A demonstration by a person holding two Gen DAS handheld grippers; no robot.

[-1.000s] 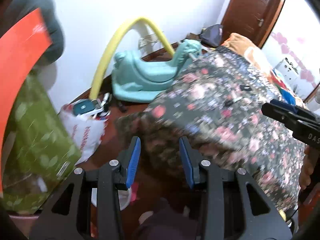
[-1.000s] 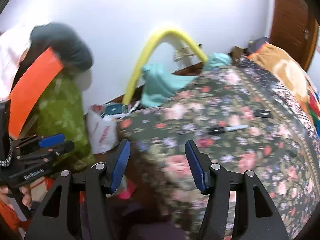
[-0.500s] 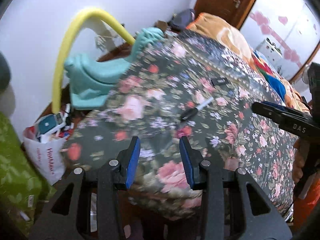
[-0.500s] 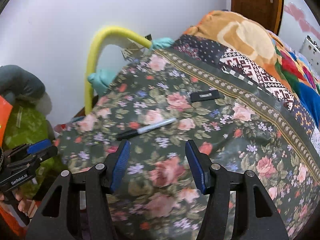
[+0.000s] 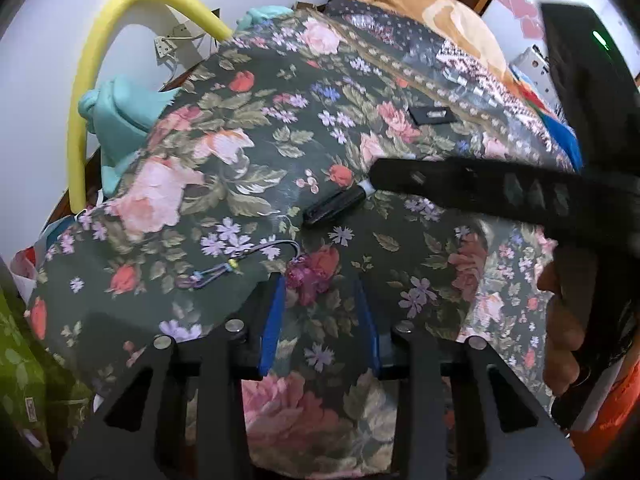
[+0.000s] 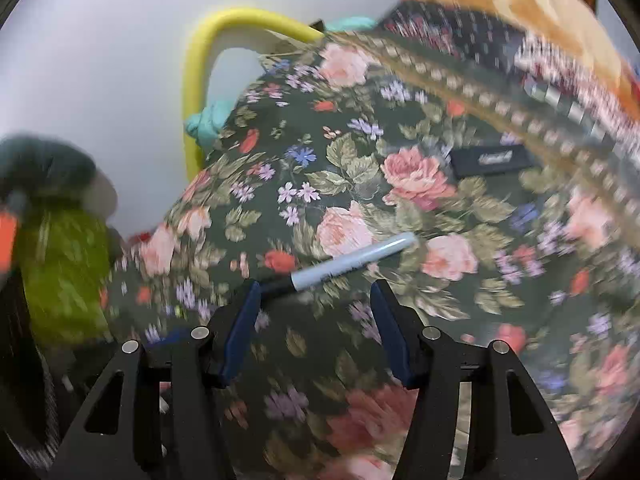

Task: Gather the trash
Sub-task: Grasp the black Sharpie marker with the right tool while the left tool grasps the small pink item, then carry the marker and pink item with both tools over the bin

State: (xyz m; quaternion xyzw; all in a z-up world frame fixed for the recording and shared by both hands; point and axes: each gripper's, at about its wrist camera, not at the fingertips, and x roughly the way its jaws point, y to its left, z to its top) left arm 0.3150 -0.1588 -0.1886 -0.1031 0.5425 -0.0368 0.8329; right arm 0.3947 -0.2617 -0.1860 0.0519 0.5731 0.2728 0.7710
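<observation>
While both grippers hover over the floral bedspread, the right gripper holds its blue-padded fingers spread apart just short of a marker pen, whose black cap lies close to the left fingertip. Nothing sits between them. From the left wrist view, the left gripper is likewise spread and empty above the quilt, with the marker lying ahead, partly hidden under the right tool's black finger. A small black label rests farther up the bed. A yellow foam tube arches against the wall beside a teal plastic toy.
</observation>
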